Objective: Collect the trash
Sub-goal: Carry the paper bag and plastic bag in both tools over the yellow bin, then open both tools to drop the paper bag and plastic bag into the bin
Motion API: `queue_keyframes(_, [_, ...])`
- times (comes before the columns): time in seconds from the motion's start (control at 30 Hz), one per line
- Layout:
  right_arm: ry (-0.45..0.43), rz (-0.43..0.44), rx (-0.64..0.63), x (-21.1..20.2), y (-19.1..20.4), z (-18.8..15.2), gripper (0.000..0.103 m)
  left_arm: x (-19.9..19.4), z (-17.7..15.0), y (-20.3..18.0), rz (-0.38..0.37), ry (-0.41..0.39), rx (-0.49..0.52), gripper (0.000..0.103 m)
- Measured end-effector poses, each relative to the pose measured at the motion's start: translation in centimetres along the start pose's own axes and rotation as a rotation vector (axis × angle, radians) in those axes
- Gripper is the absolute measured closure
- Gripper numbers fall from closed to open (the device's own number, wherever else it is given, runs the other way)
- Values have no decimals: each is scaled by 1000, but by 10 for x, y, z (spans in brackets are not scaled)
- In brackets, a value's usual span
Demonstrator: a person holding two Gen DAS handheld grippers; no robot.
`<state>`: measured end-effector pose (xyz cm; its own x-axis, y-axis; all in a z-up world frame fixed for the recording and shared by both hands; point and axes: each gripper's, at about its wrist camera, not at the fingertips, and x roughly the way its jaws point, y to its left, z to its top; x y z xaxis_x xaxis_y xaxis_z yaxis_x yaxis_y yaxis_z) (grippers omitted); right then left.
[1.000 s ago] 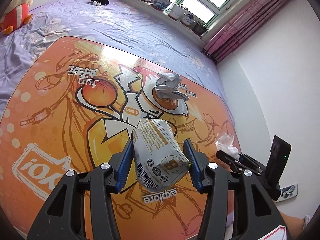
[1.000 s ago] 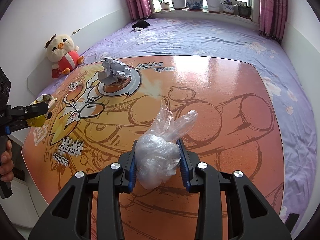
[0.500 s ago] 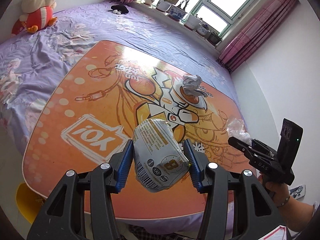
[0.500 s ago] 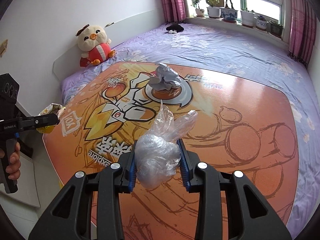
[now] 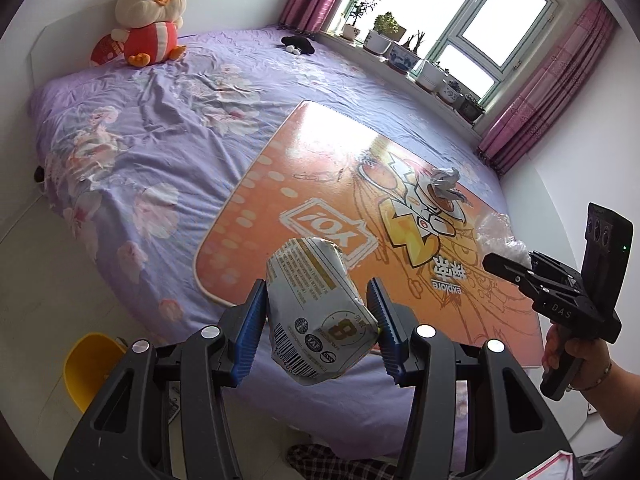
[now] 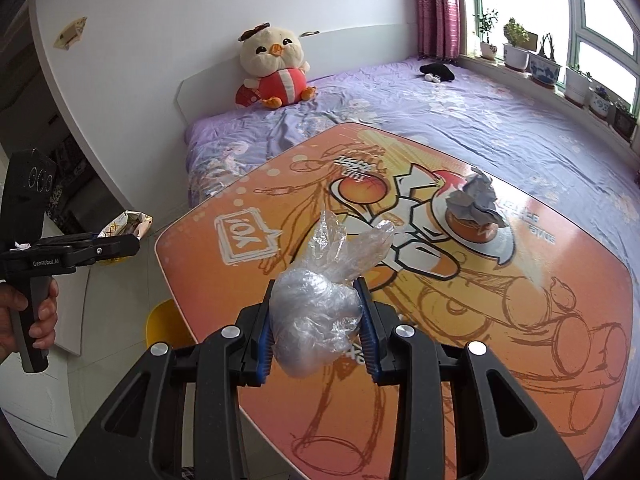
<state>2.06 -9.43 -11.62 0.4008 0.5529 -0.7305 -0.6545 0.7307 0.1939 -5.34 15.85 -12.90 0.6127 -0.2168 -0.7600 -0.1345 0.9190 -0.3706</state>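
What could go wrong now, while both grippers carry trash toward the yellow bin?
The snack wrapper in the left gripper hangs below the pads, so it might slip out. The clear plastic bag in the right gripper looks slippery with a loose tail. The yellow bin is half hidden beside the bed, so a drop may miss. The crumpled paper could be forgotten.
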Motion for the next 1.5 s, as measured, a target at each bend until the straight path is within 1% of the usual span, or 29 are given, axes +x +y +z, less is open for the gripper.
queue_keyframes(0.2, [10, 65, -52, 8, 59, 4, 65, -33, -28, 44, 45, -15, -32, 53])
queue_keyframes(0.37, [36, 134, -109, 21, 115, 1, 65, -62, -55, 86, 104, -26, -71, 53])
queue_keyframes(0.53, [88, 205, -163, 43, 173, -13, 65, -88, -84, 128, 165, -33, -105, 53])
queue_keyframes(0.7, [153, 279, -198, 76, 227, -37, 65, -99, -119, 174, 199, -28, -151, 53])
queue_keyframes(0.9, [222, 349, -228, 133, 282, -71, 65, -86, -162, 232, 239, -7, -206, 53])
queue_keyframes(1.07, [277, 381, -230, 191, 308, -101, 65, -63, -190, 276, 266, 13, -251, 53])
queue_keyframes(1.2, [310, 382, -233, 234, 320, -126, 65, -39, -205, 305, 265, 22, -272, 53])
queue_keyframes(1.3, [327, 366, -219, 263, 321, -143, 65, -19, -213, 321, 263, 30, -267, 53])
queue_keyframes(1.5, [330, 348, -194, 305, 323, -172, 65, 18, -225, 349, 256, 25, -269, 53])
